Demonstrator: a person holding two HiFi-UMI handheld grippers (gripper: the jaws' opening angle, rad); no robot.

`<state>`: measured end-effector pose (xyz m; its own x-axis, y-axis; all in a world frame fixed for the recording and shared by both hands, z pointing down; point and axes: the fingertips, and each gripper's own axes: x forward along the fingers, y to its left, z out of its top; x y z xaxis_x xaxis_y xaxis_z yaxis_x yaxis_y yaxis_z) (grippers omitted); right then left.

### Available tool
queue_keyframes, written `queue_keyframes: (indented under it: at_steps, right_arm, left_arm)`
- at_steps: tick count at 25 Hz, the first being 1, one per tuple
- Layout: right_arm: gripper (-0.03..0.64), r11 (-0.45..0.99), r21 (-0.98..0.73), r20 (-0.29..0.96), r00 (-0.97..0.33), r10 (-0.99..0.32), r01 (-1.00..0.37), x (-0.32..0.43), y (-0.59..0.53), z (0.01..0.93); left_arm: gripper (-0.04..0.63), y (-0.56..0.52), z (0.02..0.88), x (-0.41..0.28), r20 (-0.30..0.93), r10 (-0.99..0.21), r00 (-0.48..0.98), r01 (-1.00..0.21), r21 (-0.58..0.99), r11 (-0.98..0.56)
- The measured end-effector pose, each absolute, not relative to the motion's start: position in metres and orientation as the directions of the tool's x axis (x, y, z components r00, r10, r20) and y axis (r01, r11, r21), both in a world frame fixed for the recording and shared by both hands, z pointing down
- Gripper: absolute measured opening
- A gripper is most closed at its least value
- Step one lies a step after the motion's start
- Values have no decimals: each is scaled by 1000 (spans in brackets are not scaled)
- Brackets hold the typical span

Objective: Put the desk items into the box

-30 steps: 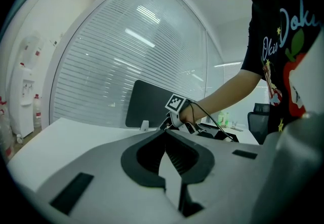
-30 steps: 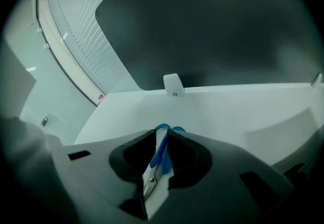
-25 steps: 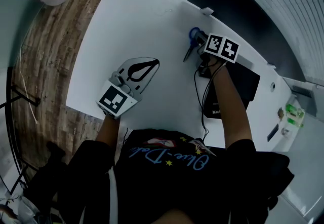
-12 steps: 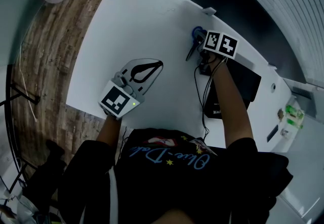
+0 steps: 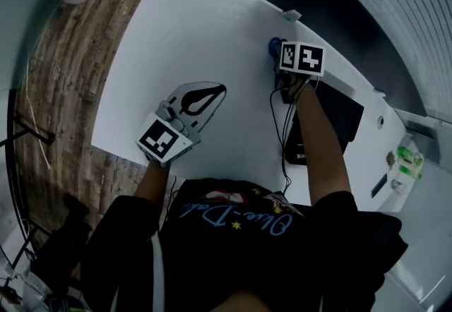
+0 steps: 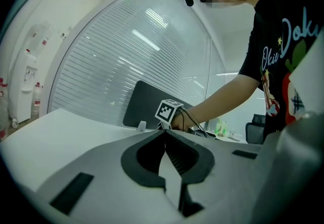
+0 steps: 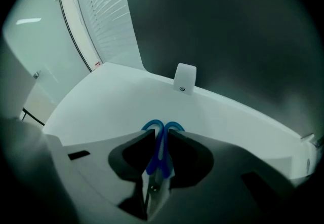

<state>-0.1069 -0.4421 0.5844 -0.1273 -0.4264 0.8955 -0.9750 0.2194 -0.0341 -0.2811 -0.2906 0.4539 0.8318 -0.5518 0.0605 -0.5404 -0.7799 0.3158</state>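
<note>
Right gripper (image 7: 162, 132): jaws narrow and have just been closing, with the blue handles of the scissors (image 7: 158, 153) between them. The pads look to press the handle stems from both sides, so I count this as a grip. I point steeply down because the scissors lie flat on the bench (image 5: 191, 35). Taking them at the handles keeps the blades away from the pads. From my body they sit at about 1 o'clock, near the bench's far edge.

A small white block (image 7: 185, 78) stands on that edge at 12 o'clock from the jaws, with a dark panel (image 7: 228, 40) behind it.

Left gripper (image 6: 165, 131): jaws together, nothing in them, held level over the bench at about 11 o'clock. My guess is it's parked out of the way.

I can't identify the box for sure. A dark flat thing (image 5: 346, 116) lies at 4 o'clock from the right gripper, under my forearm, and it may be the box. The scissors are not in anything yet.
</note>
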Motion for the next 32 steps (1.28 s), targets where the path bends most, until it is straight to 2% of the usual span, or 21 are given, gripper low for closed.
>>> queue_keyframes:
  at_steps: [8,32]
  right_arm:
    - [84,285,55,879,-89,-469,-957,-104,-437,577]
    - [81,215,-19,754,-155,-638,-976,-74,-407,509]
  left_arm:
    - [9,-291,450,-285,59,-564,824,-551,316,-772]
    - [9,-272,425,-265,63,-530,845,-529,233,-816]
